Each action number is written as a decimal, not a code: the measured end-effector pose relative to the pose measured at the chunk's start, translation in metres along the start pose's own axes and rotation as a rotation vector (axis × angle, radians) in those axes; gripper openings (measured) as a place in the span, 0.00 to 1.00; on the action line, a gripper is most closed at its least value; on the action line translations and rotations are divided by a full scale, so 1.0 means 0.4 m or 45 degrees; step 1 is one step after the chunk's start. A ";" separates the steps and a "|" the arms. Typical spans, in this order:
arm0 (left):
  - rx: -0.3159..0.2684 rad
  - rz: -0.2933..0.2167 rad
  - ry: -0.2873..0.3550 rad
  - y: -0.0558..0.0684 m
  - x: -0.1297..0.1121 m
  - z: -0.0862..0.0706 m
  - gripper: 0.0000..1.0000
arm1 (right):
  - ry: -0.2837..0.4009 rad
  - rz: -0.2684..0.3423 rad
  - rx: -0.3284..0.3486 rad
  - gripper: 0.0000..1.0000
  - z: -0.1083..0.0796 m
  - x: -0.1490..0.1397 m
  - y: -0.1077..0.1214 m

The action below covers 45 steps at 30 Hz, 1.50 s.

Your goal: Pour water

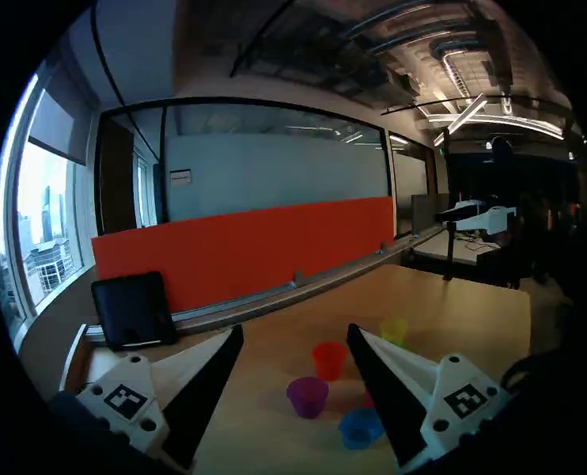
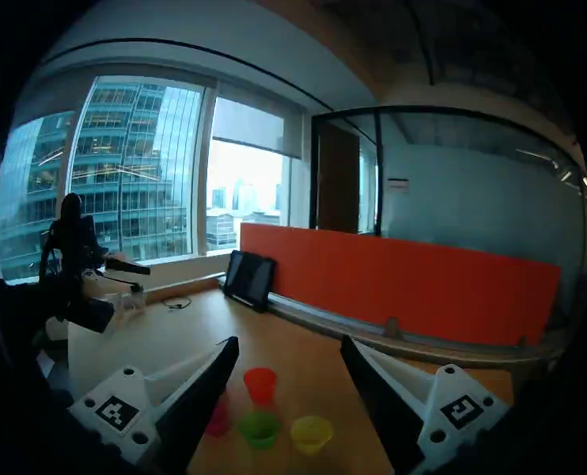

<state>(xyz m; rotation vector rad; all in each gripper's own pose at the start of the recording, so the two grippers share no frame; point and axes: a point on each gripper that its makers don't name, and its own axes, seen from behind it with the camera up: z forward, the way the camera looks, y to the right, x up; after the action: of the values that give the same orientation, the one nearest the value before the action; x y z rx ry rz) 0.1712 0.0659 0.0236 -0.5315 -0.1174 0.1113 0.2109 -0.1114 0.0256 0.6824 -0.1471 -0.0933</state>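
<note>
Left gripper: jaws wide apart, gripping nothing. The cups show through the gap, on the wooden table.
- red cup at 6 o'clock from the tips
- purple cup just below it, toward 7
- blue cup at 5, partly behind the right finger
- yellow cup at 3, just past that finger

All are upright and bunched close. I cannot tell whether any holds water.

Black tablet is propped at 9, beside the rail under the orange partition. The partition runs from 9 to 2 along the table's far edge. The table's right edge is at 3, with another desk beyond it. There is bare tabletop between the cups and the partition.

Right gripper: jaws wide apart, empty.
- red cup at 6
- green cup right below it
- yellow cup at 5
- pink cup at 7, half hidden by the left finger

Tablet is at 11, and the partition spans 12 to 3. A small clear bottle sits at 9 near the table's left edge, with a thin cable beside it. Both are well apart from the cups, with bare wood between. Windows are at 10.
</note>
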 end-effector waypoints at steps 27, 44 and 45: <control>-0.163 0.017 -0.193 0.098 -0.256 0.035 0.98 | -0.243 -0.057 0.160 1.00 0.082 -0.262 -0.053; -0.267 0.007 -0.305 0.178 -0.384 0.037 0.97 | -0.386 -0.100 0.211 1.00 0.124 -0.434 -0.074; -0.271 0.007 -0.313 0.183 -0.391 0.037 0.97 | -0.395 -0.104 0.214 1.00 0.126 -0.444 -0.076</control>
<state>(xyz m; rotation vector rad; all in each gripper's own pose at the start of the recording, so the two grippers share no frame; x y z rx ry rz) 0.0092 0.1146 -0.0140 -0.7299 -0.3707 0.1701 0.0262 -0.1423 0.0263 0.8390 -0.4288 -0.2674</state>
